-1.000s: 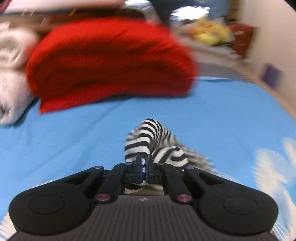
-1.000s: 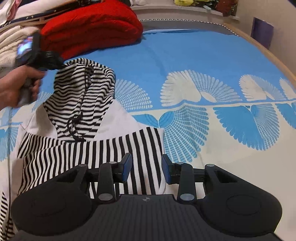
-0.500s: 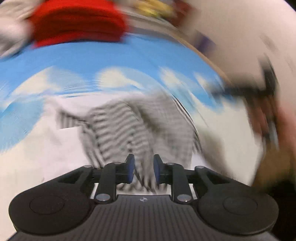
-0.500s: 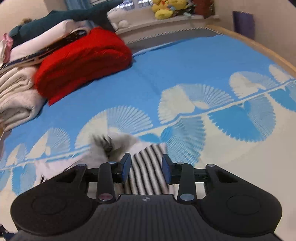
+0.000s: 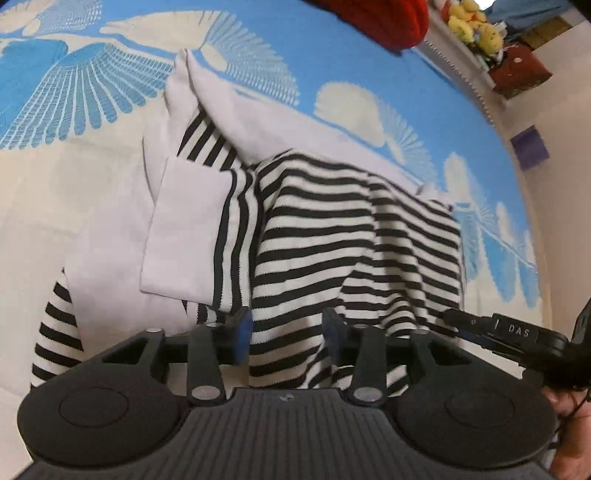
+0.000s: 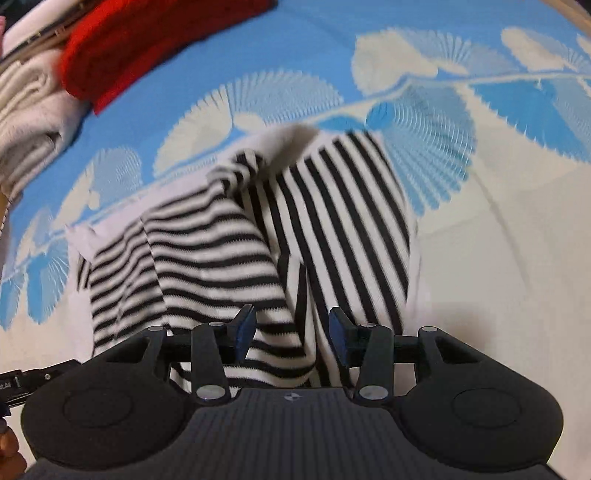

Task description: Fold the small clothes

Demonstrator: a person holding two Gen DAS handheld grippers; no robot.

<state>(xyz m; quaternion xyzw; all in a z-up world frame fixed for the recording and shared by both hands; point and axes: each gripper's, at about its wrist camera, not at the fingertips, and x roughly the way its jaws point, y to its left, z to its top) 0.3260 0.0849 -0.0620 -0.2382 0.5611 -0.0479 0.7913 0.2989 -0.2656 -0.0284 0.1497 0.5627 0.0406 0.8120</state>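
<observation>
A small black-and-white striped garment with plain white panels (image 5: 332,229) lies folded over itself on the blue and cream patterned bed cover (image 5: 74,92). It also shows in the right wrist view (image 6: 258,240). My left gripper (image 5: 286,336) is open and empty, low over the near edge of the striped cloth. My right gripper (image 6: 291,334) is open and empty over the same near edge. The right gripper's body (image 5: 517,336) shows at the right of the left wrist view, close beside the left one.
A folded red blanket (image 6: 147,44) lies at the far side of the bed, with folded white blankets (image 6: 29,122) to its left. Yellow soft toys (image 5: 476,26) and a dark red box (image 5: 521,70) stand on a ledge beyond the bed.
My left gripper let go of the striped hood, opened, and swung back from the red blanket to the garment's near edge. The hood now lies folded over the body. My right gripper tilted down.
</observation>
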